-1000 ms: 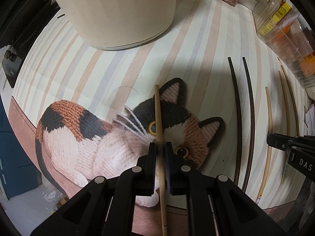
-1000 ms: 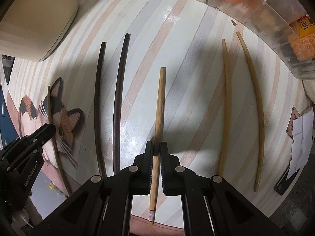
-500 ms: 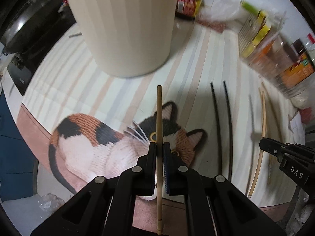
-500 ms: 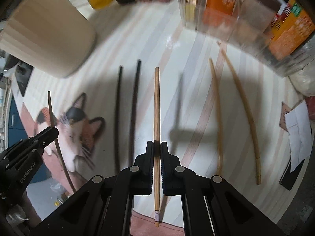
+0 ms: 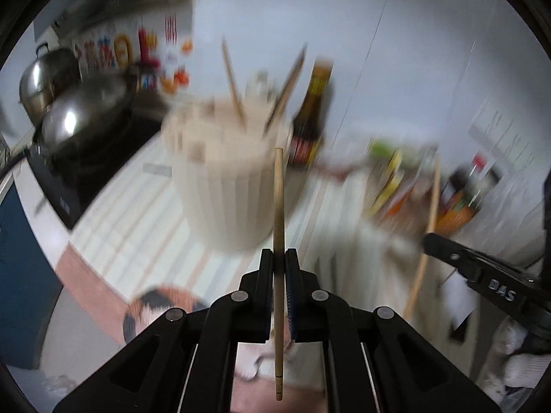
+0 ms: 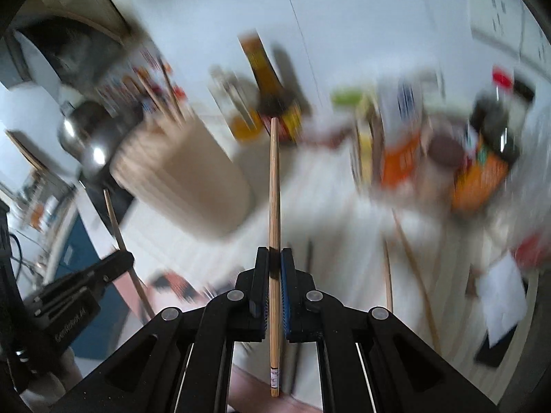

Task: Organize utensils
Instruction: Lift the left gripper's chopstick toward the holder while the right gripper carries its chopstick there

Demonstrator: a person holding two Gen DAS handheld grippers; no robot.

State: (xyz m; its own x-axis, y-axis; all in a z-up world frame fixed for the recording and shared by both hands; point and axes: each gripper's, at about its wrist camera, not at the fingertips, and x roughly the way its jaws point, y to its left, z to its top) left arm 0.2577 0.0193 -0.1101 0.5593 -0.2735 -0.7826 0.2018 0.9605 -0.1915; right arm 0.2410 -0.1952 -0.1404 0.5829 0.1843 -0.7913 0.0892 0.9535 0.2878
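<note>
My left gripper (image 5: 279, 258) is shut on a light wooden chopstick (image 5: 278, 199), held above the striped mat and pointing at the cream ribbed holder (image 5: 227, 179), which has chopsticks standing in it. My right gripper (image 6: 274, 258) is shut on another light wooden chopstick (image 6: 274, 186), also lifted; the holder (image 6: 182, 186) is to its left. Each gripper shows in the other's view, the right one (image 5: 482, 275) and the left one (image 6: 79, 292). Both views are motion-blurred.
A dark sauce bottle (image 5: 310, 117) stands behind the holder. A clear bin of packets and bottles (image 6: 447, 144) is at the right. Pots (image 5: 69, 117) sit on a stove at the left. More chopsticks (image 6: 413, 268) lie on the mat; a cat picture (image 5: 162, 303) is near me.
Both grippers have lifted their chopsticks off the mat and tilted up, so the views now face the holder and back wall instead of looking down.
</note>
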